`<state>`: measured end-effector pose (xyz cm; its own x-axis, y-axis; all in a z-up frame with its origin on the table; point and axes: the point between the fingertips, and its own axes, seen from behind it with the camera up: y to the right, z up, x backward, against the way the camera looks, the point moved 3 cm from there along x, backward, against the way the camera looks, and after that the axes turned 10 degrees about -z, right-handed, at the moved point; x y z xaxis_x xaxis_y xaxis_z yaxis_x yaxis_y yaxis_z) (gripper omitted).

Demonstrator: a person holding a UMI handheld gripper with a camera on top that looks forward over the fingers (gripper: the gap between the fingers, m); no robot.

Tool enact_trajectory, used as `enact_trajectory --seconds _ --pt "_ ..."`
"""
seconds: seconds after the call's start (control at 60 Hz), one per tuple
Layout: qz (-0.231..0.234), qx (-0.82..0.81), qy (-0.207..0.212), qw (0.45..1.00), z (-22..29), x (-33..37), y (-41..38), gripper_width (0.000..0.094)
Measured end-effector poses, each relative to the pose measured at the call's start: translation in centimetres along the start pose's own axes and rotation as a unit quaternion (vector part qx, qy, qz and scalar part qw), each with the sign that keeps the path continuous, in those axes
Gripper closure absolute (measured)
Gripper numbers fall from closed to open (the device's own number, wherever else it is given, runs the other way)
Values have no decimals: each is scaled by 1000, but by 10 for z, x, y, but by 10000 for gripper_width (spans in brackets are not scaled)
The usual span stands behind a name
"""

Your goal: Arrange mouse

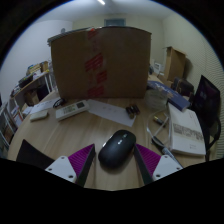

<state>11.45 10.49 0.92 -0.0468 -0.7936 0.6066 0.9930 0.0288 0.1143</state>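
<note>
A black computer mouse lies between my gripper's two fingers on the wooden desk. The purple pads stand at either side of it, and both fingertips press against its sides. The mouse's rear half sits over the gap between the fingers, and its nose points ahead toward the middle of the desk. I cannot tell whether it rests on the desk or is lifted a little.
A large cardboard box stands at the back of the desk. A white keyboard and a paper sheet lie ahead. Cables, a notebook and a dark screen are at the right, shelves at the left.
</note>
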Motion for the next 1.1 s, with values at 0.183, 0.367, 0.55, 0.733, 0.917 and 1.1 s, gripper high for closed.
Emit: enact_trajectory --seconds 0.183,0.367,0.55,0.733,0.917,1.1 --pt "-6 -10 20 1000 17 -20 -8 217" --pt "-19 -37 -4 999 17 -21 -6 529" --pt "-14 -72 41 996 91 46 -6 598" --pt "-9 -45 137 989 156 156 -72 597" --pt "-11 -37 64 997 50 155 -160 599" --pt "-30 -27 -16 999 -59 138 -202 594"
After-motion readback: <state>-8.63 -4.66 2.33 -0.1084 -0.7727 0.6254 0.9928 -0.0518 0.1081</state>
